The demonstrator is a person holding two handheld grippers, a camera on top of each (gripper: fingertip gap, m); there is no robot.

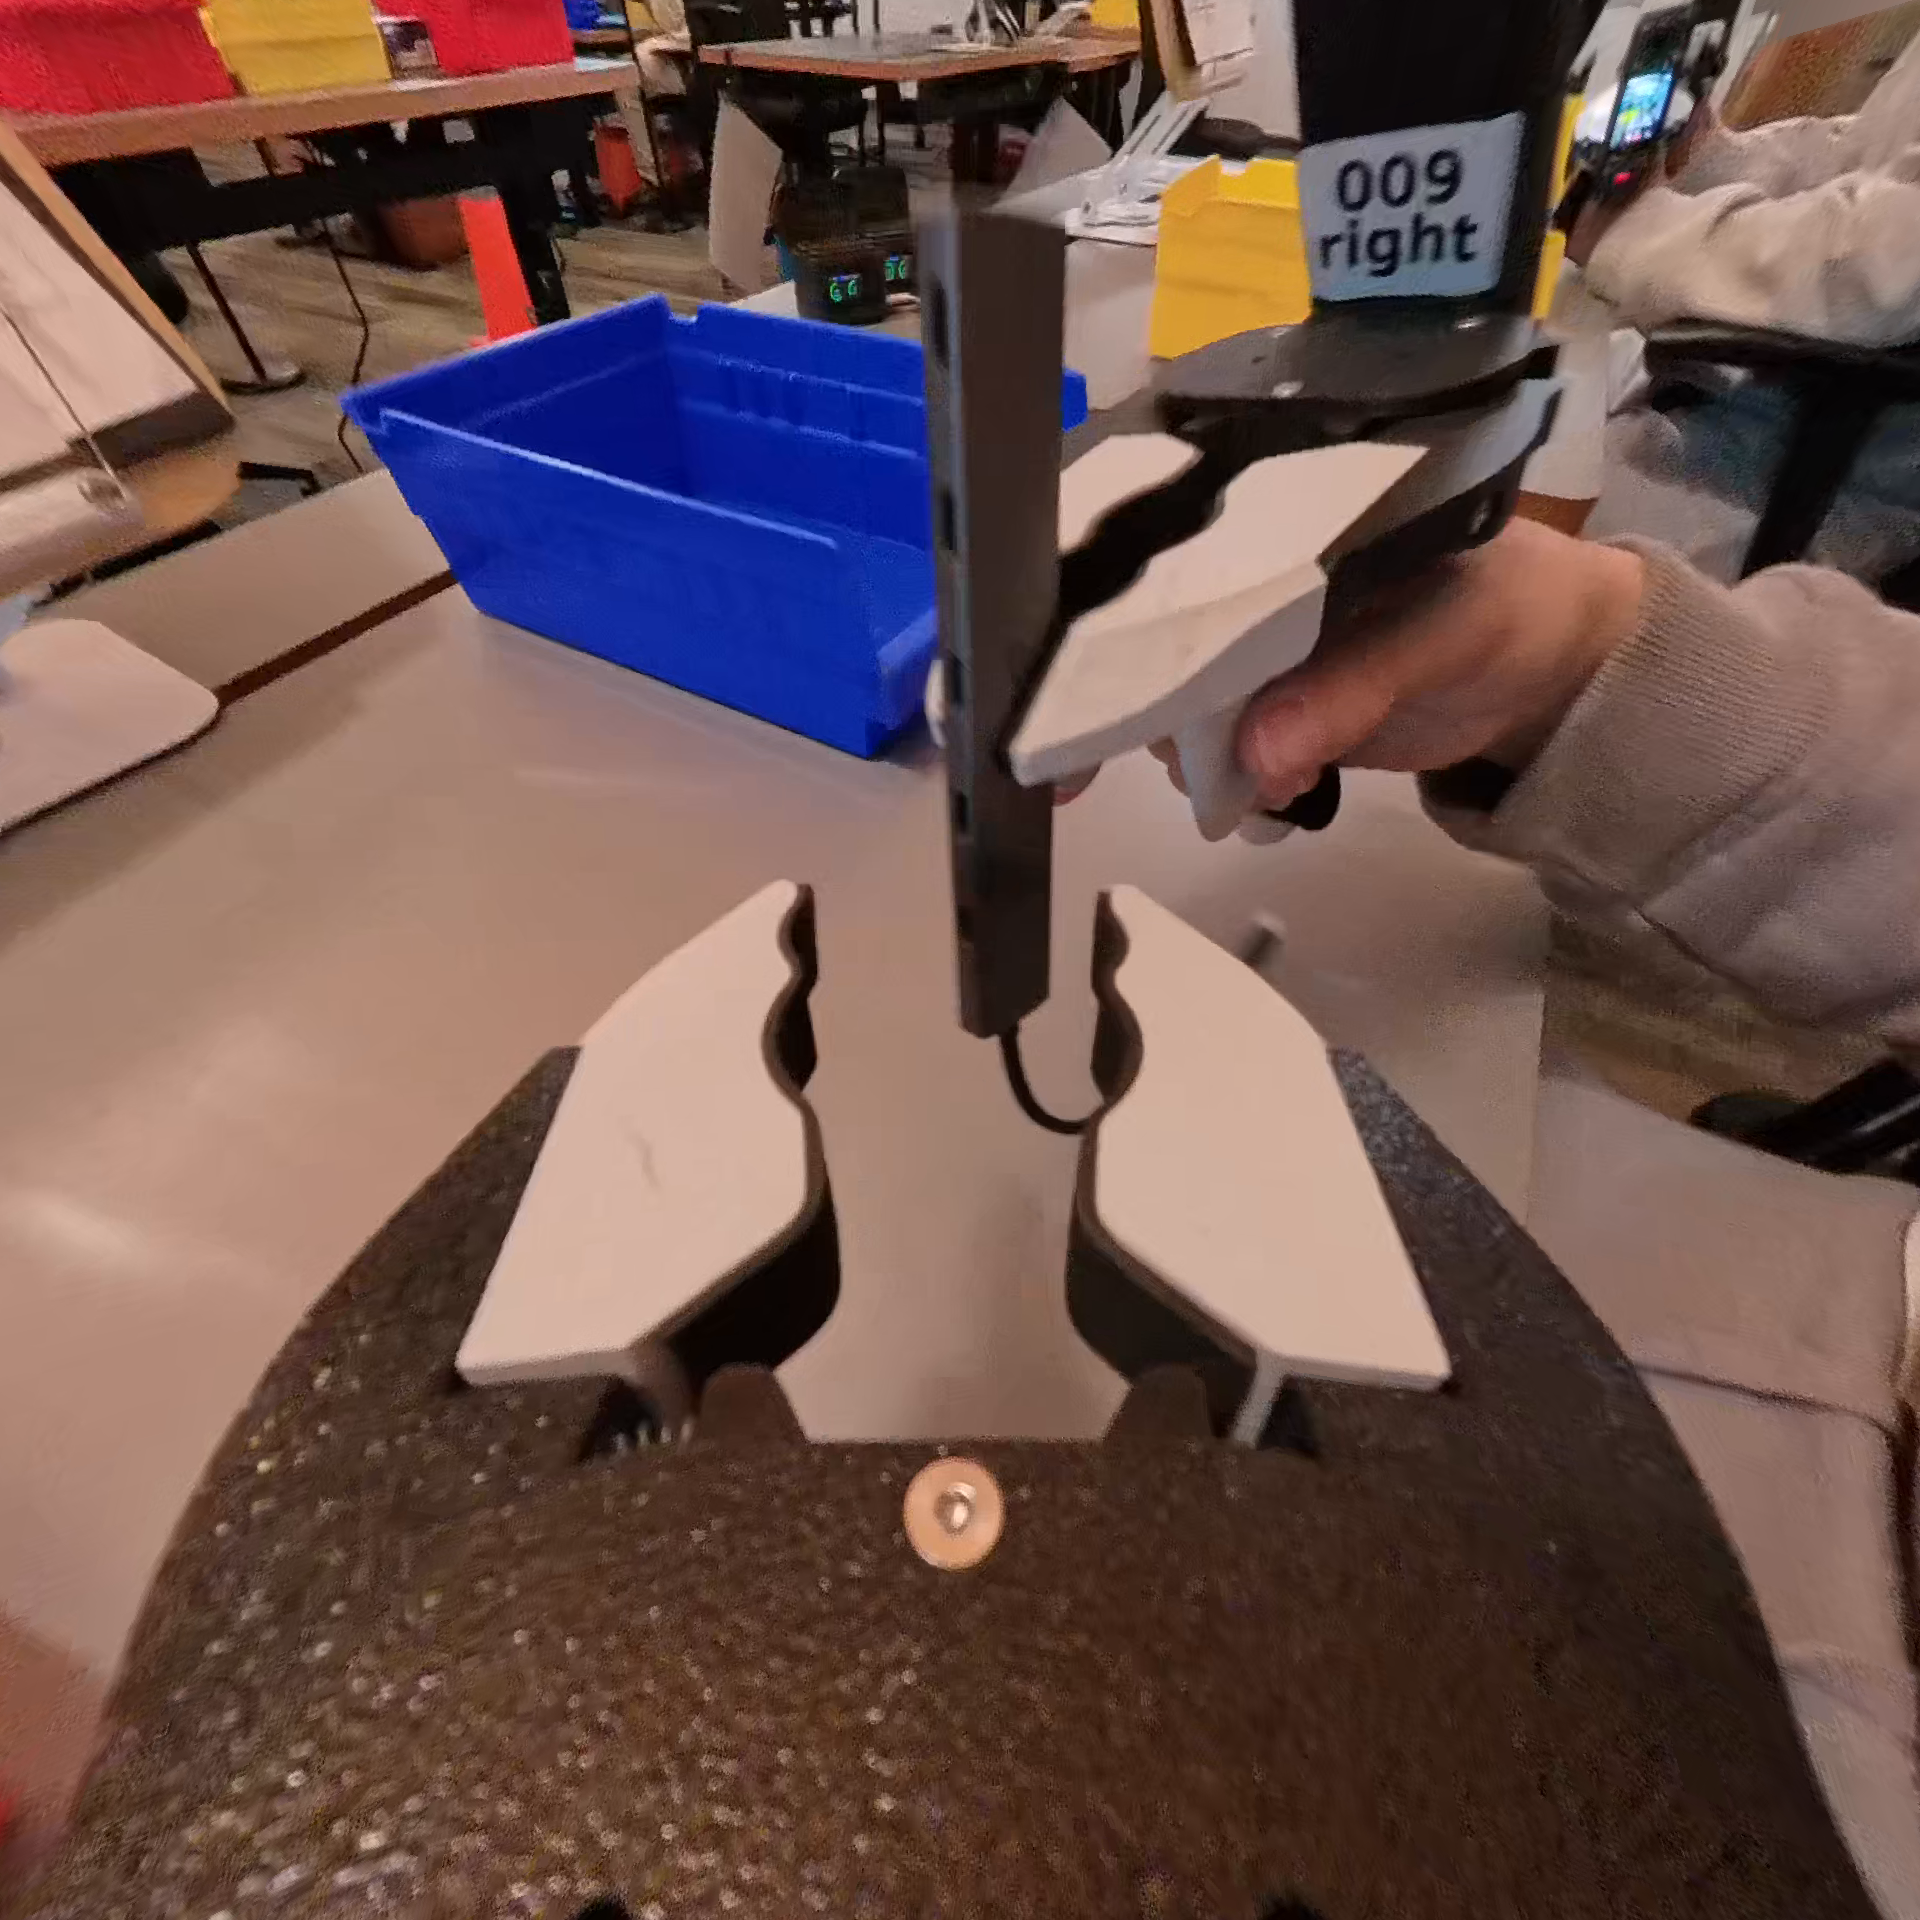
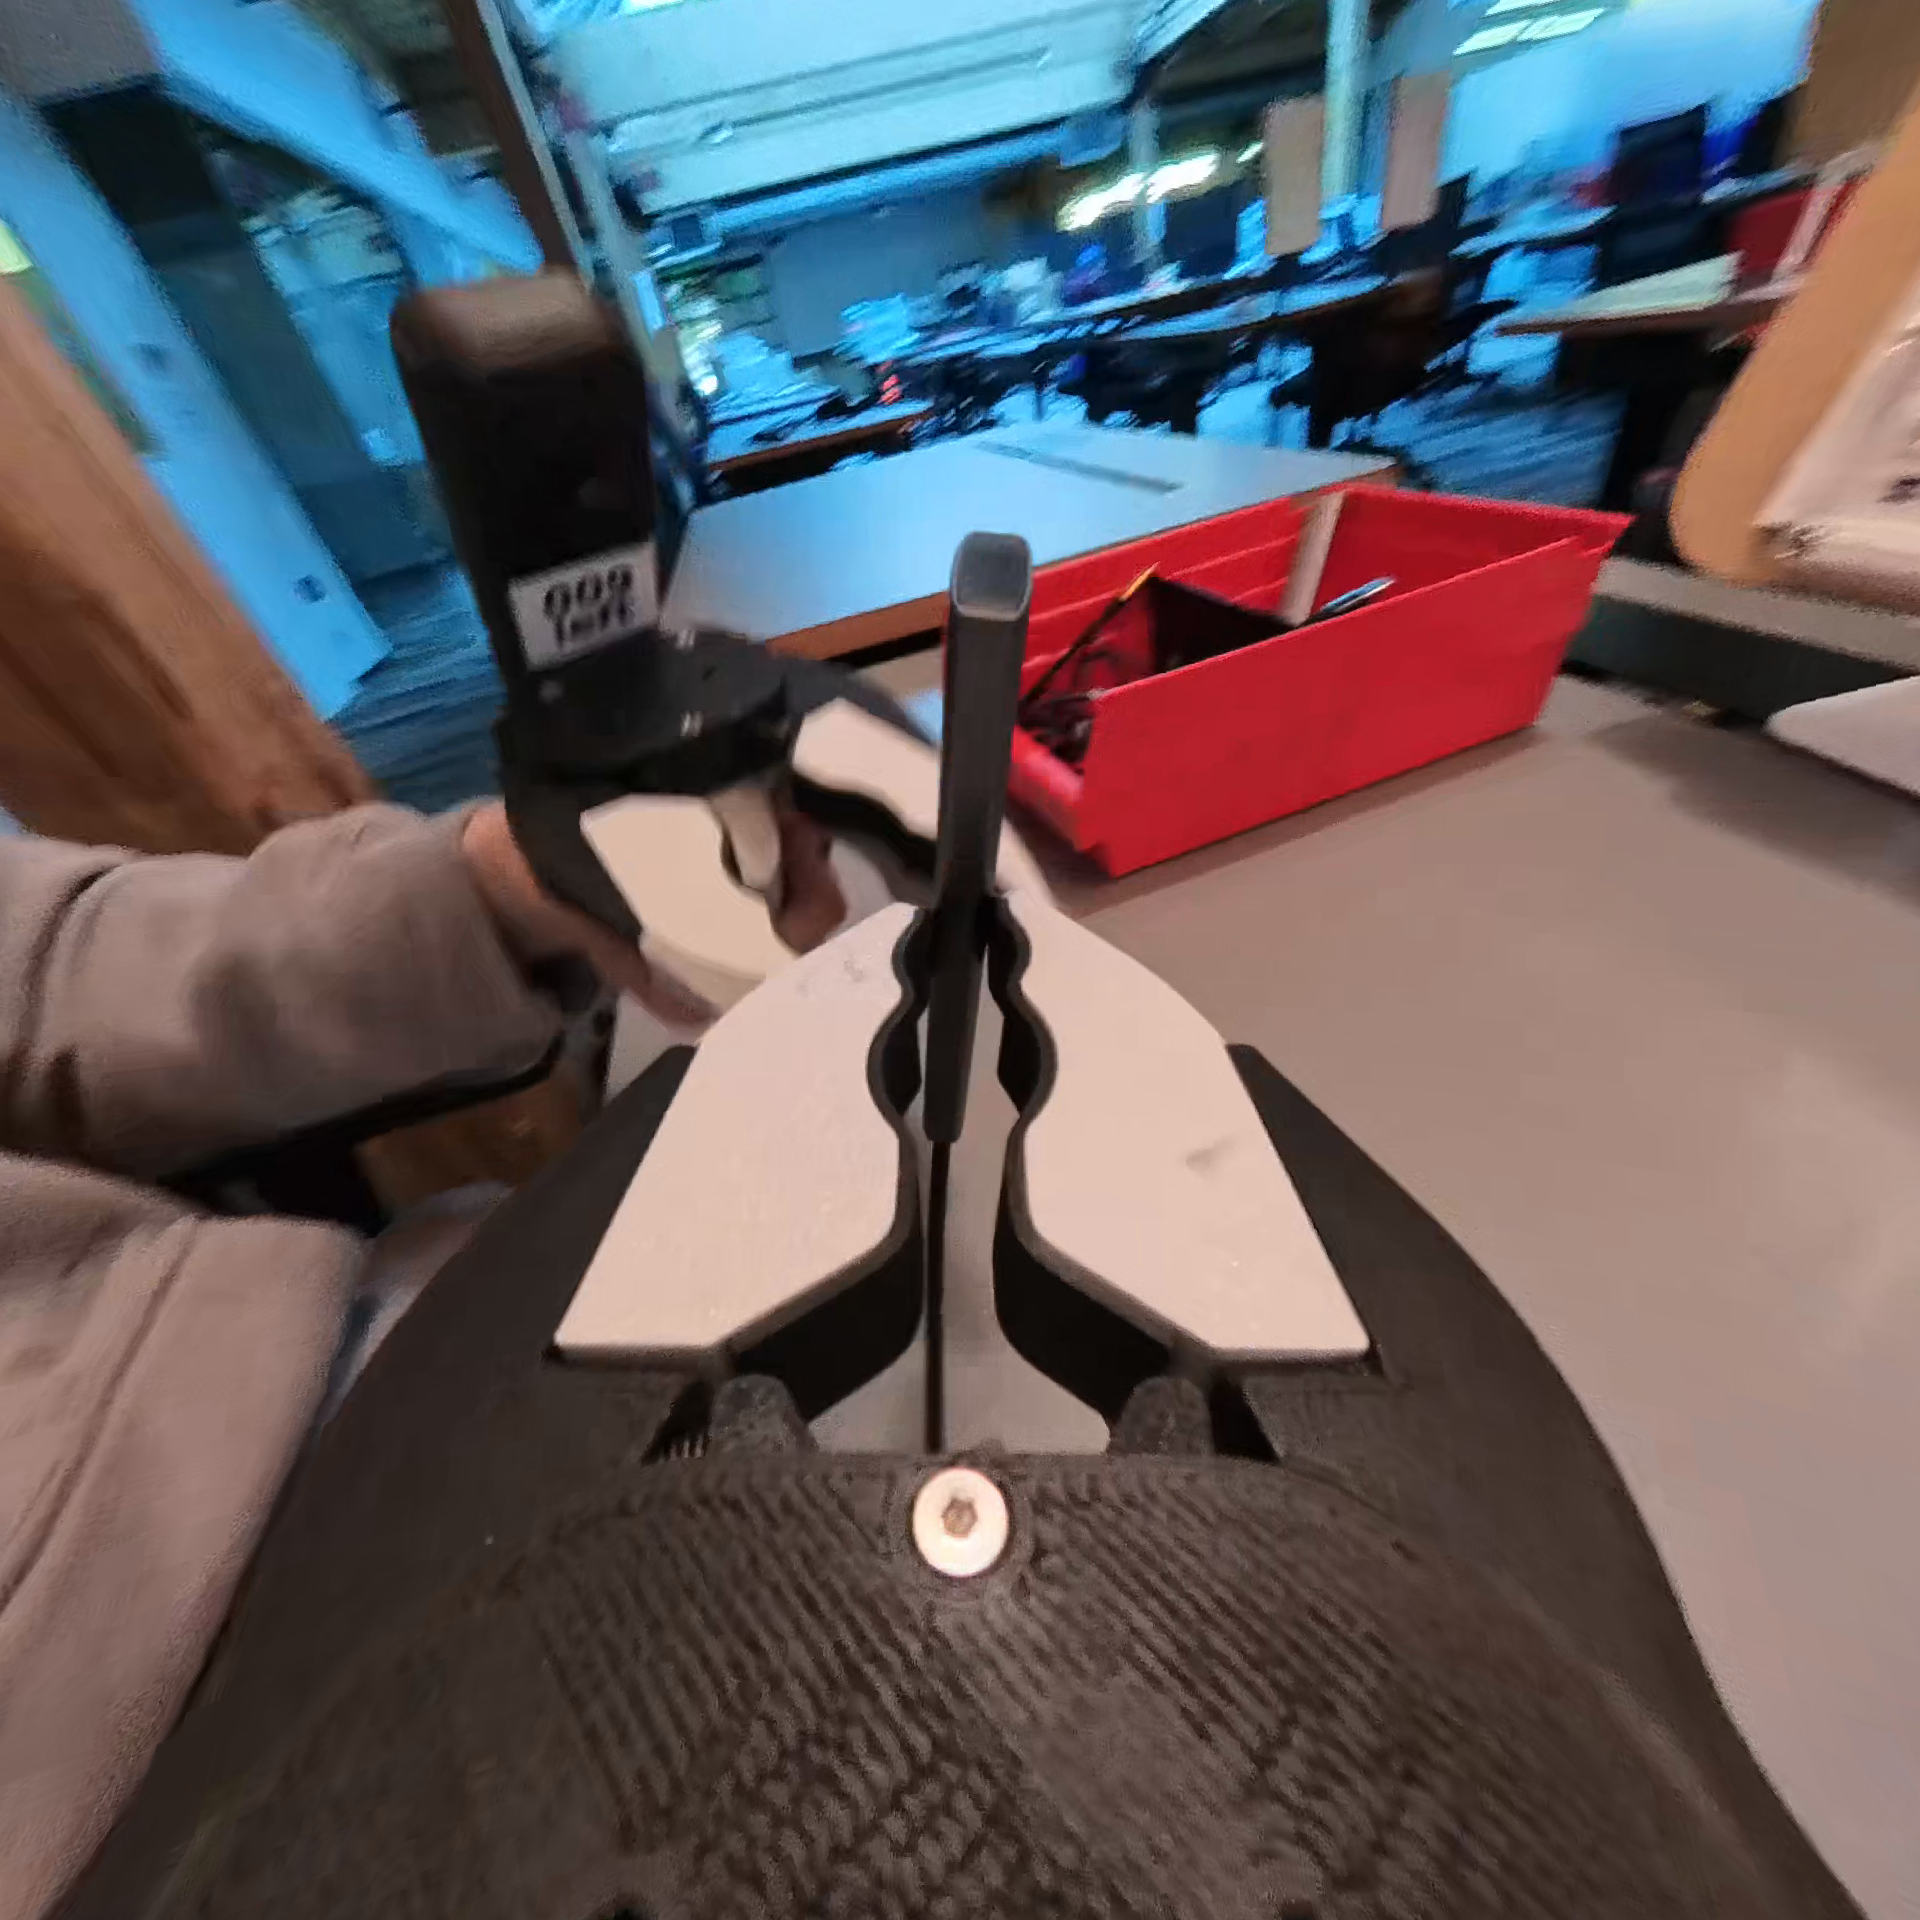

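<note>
Right gripper [image 2: 961,935] clamps the slim dark-grey metal port hub [image 1: 992,582] upright; left gripper [image 1: 951,935], fingers apart, brackets its lower end. Blue plastic bin [image 1: 665,520] lies at eleven o'clock. A centred, square grip seems advisable.

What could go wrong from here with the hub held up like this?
1. The right tool pinches the slim dark hub only at its fingertips; it may pivot or slip.
2. The hub's short cable dangles between the open left tool's fingers and could snag.
3. The two tools sit close above the table; a blurred, quick move could knock them together.
</note>
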